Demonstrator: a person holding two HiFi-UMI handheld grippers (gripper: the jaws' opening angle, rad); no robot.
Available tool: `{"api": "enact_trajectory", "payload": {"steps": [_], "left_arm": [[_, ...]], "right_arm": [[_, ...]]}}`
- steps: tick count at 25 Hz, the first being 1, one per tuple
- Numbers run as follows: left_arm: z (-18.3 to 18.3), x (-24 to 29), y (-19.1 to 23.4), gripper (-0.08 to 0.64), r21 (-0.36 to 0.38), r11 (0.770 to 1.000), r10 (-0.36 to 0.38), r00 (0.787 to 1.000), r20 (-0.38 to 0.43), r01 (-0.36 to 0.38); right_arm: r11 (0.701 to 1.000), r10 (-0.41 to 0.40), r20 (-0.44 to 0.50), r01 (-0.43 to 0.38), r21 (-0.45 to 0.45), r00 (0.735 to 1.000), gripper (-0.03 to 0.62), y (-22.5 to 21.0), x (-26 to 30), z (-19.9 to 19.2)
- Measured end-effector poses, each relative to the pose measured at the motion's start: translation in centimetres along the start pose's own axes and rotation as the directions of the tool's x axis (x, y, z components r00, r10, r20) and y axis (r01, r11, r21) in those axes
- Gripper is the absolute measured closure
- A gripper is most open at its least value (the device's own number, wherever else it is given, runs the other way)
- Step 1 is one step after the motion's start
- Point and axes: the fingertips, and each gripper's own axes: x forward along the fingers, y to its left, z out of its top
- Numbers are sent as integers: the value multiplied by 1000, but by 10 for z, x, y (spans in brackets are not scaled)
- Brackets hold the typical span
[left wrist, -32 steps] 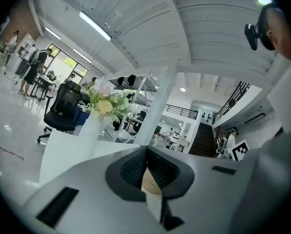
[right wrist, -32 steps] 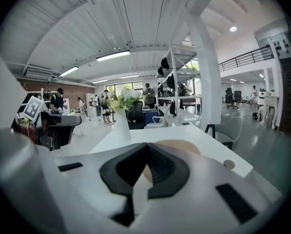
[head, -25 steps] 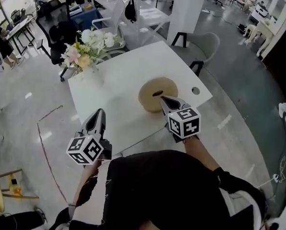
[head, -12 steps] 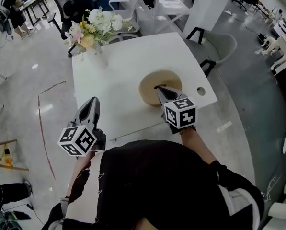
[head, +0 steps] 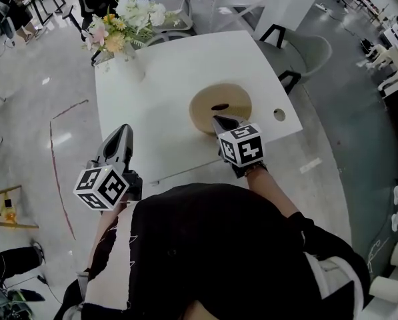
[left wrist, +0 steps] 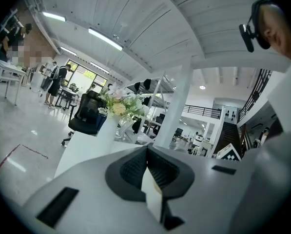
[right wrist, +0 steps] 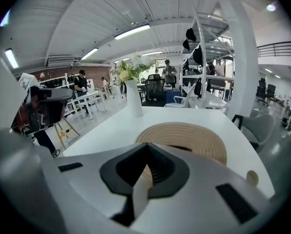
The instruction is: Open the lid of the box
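Round box (head: 197,123) of tan coiled rope, low and wide, standing flat on white table (head: 160,79), in its right near part. Closed lid (right wrist: 184,138) of same weave, lying level on top. Near lid's centre a dark narrow mark (head: 220,107), perhaps a slot or handle.

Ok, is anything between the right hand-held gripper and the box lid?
Nothing visible. The right hand-held gripper, jaws shut, points at the woven lid from close by; the flower vase stands well aside.
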Motion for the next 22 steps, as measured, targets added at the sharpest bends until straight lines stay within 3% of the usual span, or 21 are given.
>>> {"api": "enact_trajectory", "payload": {"steps": [11, 13, 17, 22], "left_arm": [[-4, -5, 4, 549, 2, 1000, -18, 1000, -14, 18], [-5, -8, 6, 549, 1, 1000, -18, 1000, -16, 18], [-5, -11, 11, 549, -7, 1000, -18, 1000, -12, 18], [-8, -14, 12, 549, -14, 1000, -25, 1000, -17, 25]], "right_arm": [[1000, -1, -65, 1, -7, 998, 581, 11, 3, -20], [1000, 15, -66, -15, -8, 998, 518, 17, 4, -20], [999, 32, -75, -34, -32, 997, 453, 25, 10, -19], [991, -10, -93, -3, -137, 996, 393, 27, 19, -19]]}}
